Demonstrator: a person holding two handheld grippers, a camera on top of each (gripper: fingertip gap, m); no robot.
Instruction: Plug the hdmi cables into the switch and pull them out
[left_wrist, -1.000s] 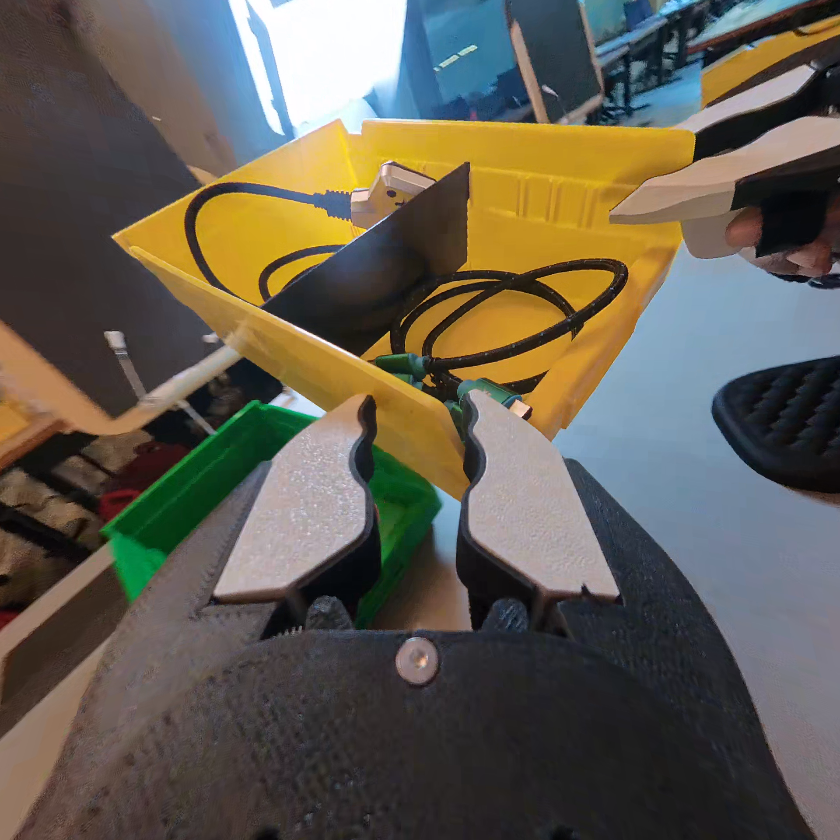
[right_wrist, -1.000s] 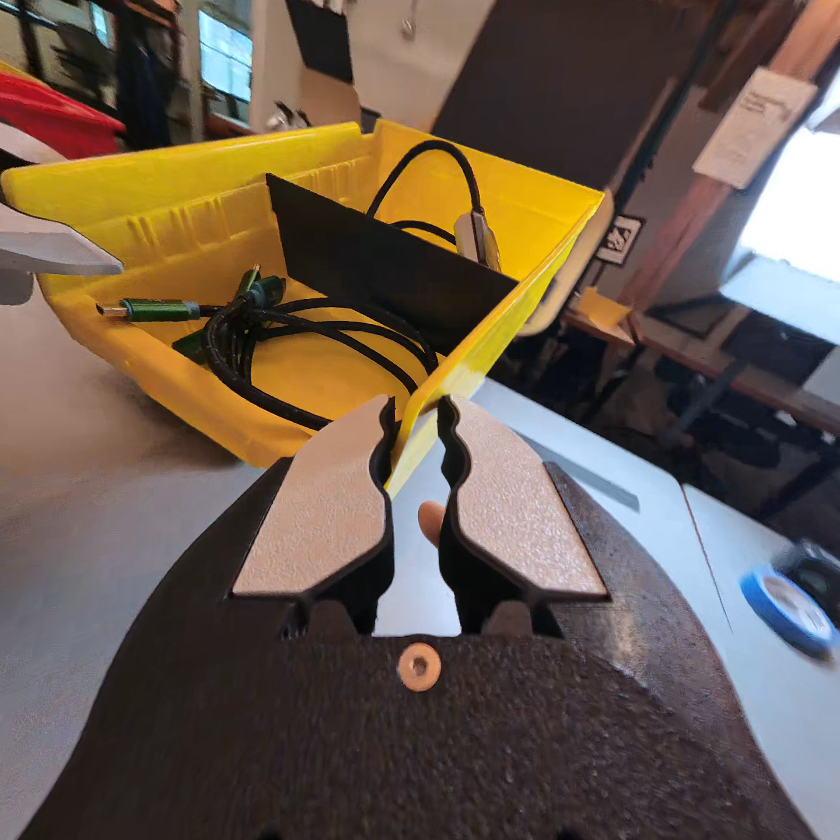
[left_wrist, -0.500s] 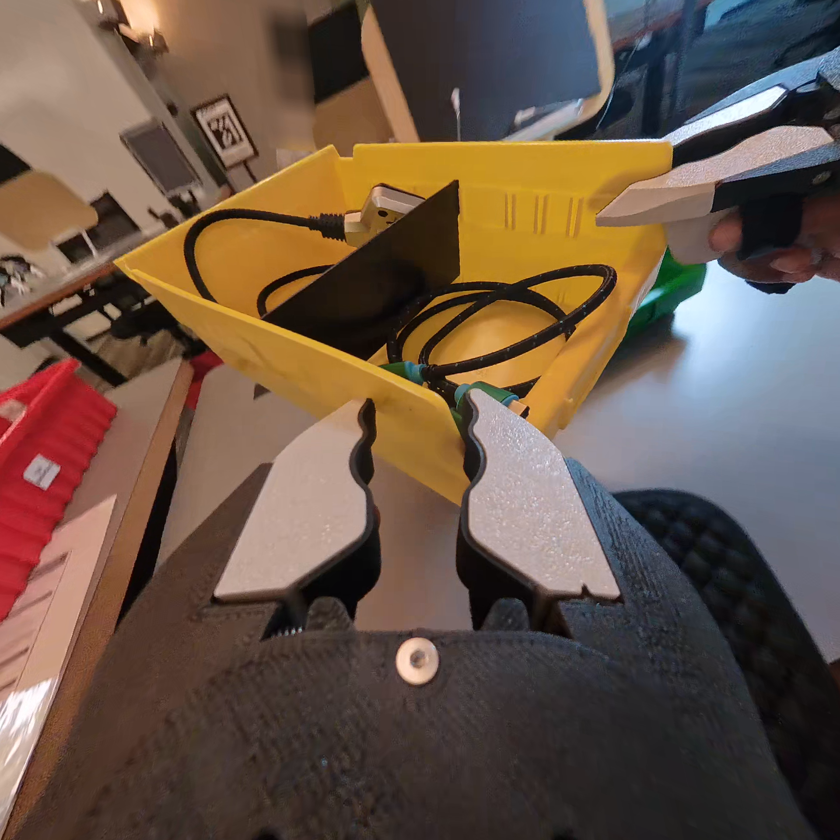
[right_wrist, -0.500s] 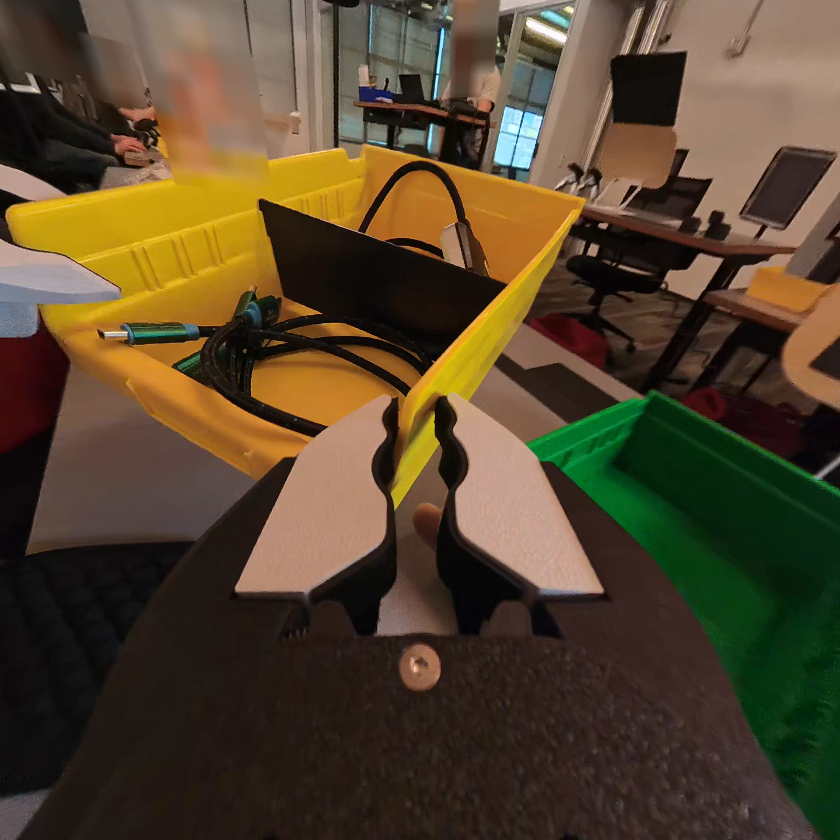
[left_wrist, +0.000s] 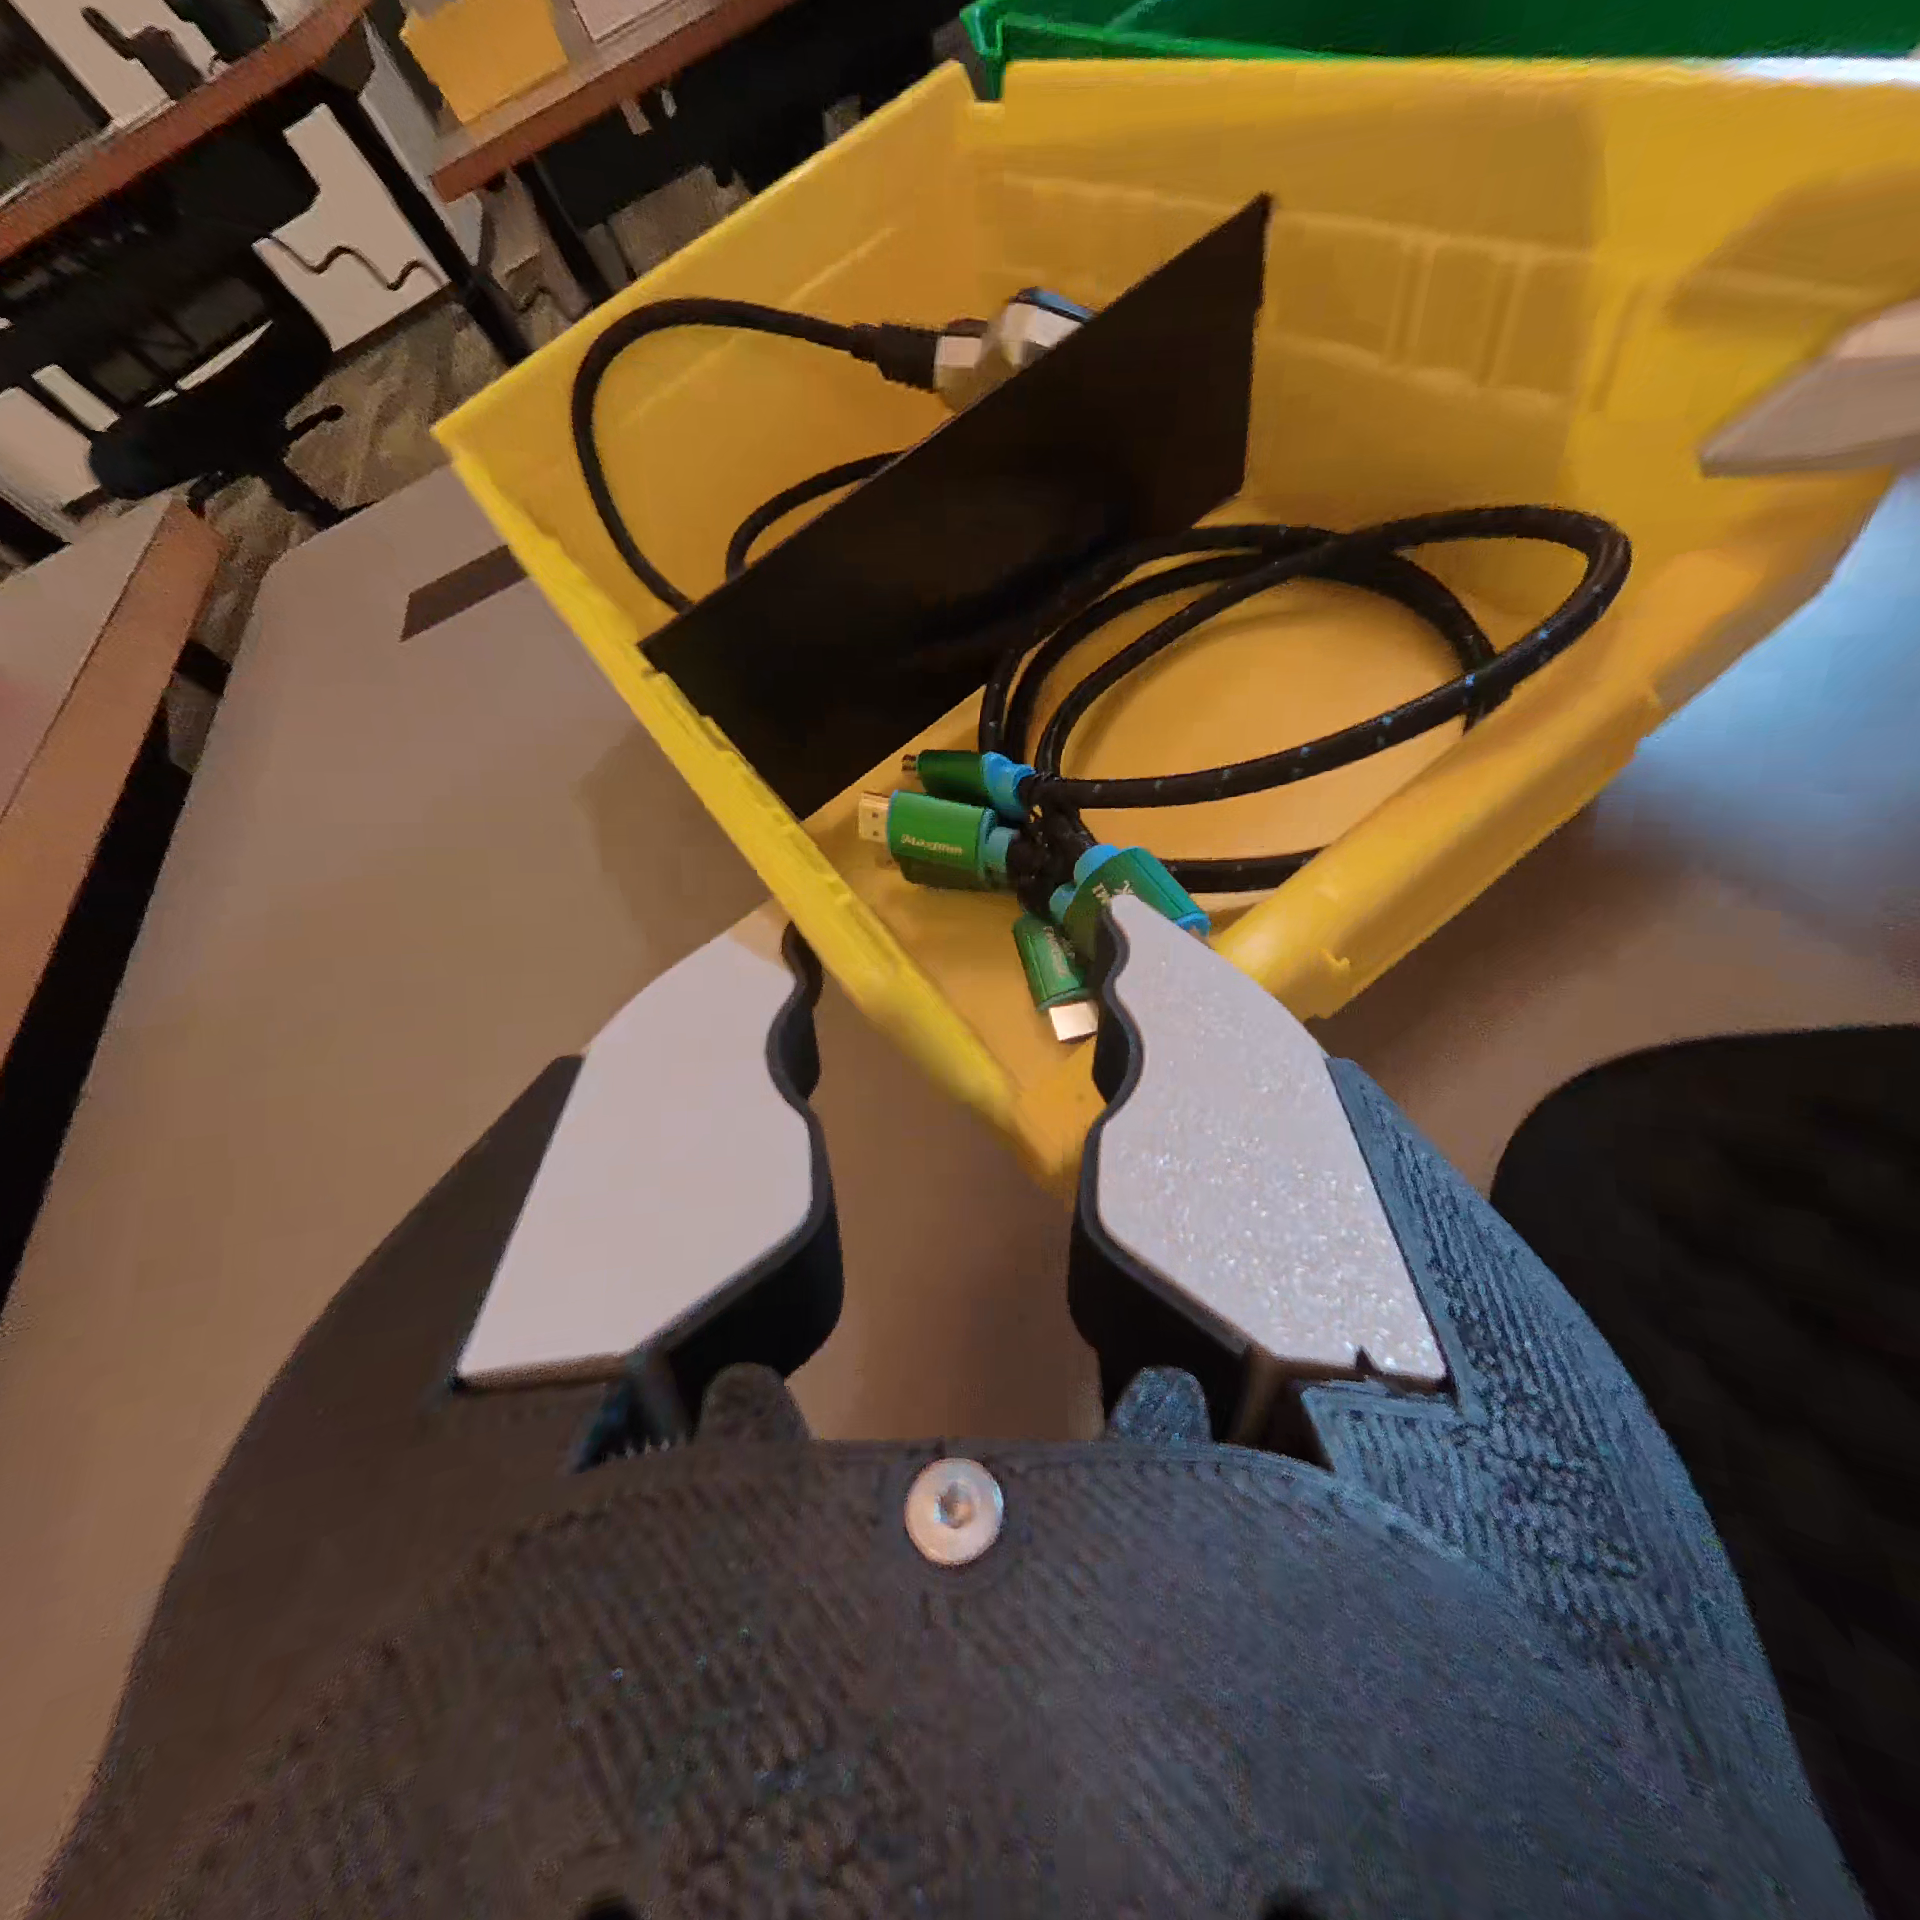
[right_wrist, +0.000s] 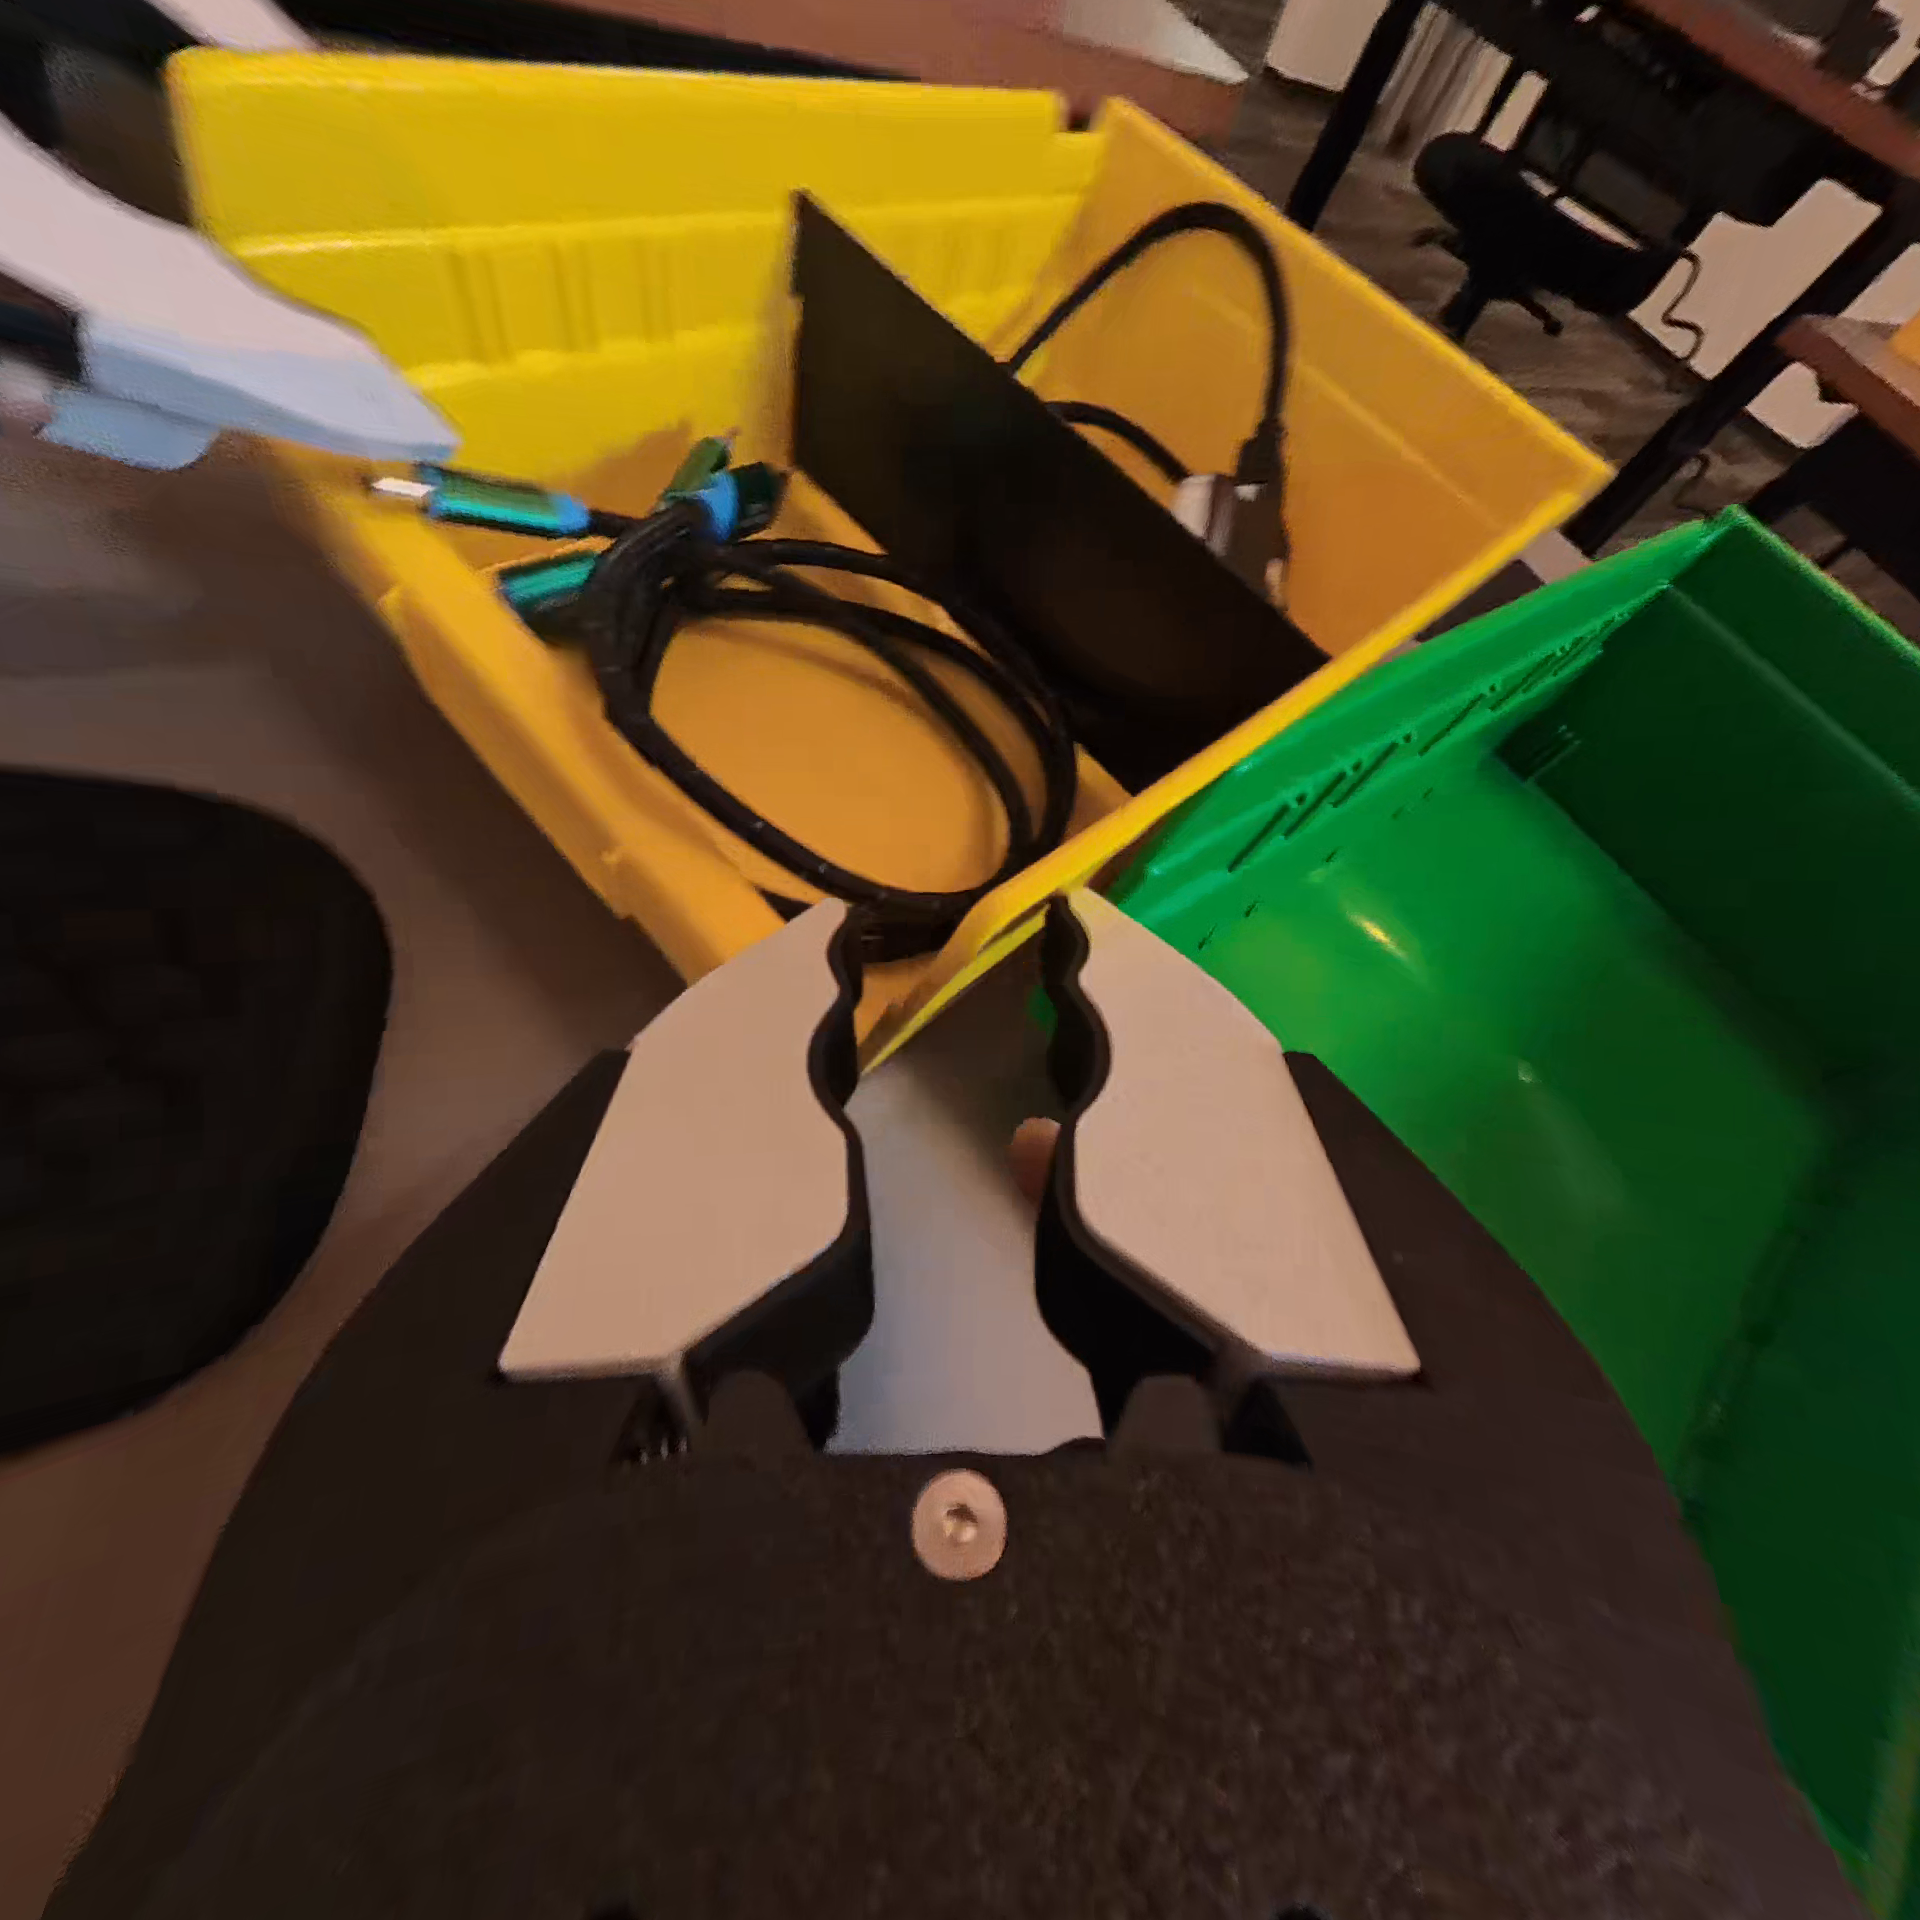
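A yellow bin (left_wrist: 1351, 260) rests on the table, split by a black divider (left_wrist: 987, 520). In the near compartment lie coiled black HDMI cables (left_wrist: 1351, 644) with green plugs (left_wrist: 945, 836). Behind the divider lies a small silver switch (left_wrist: 997, 338) with its own black cable. My left gripper (left_wrist: 951, 925) is open, its jaws astride the bin's near wall. In the right wrist view the bin (right_wrist: 623, 187), cables (right_wrist: 831, 727) and switch (right_wrist: 1210, 509) show again. My right gripper (right_wrist: 951, 914) is open, with the bin's side wall between its jaws.
A green bin (right_wrist: 1558, 935) stands right against the yellow bin's side. A black mat (left_wrist: 1714, 1247) lies on the grey table (left_wrist: 364, 831) near the bin. Desks and an office chair (right_wrist: 1507, 208) stand beyond the table edge.
The yellow bin was carried across and lowered onto the table beside the green bin. Both grippers have widened their jaws around the bin's walls. Both views now look down into the bin.
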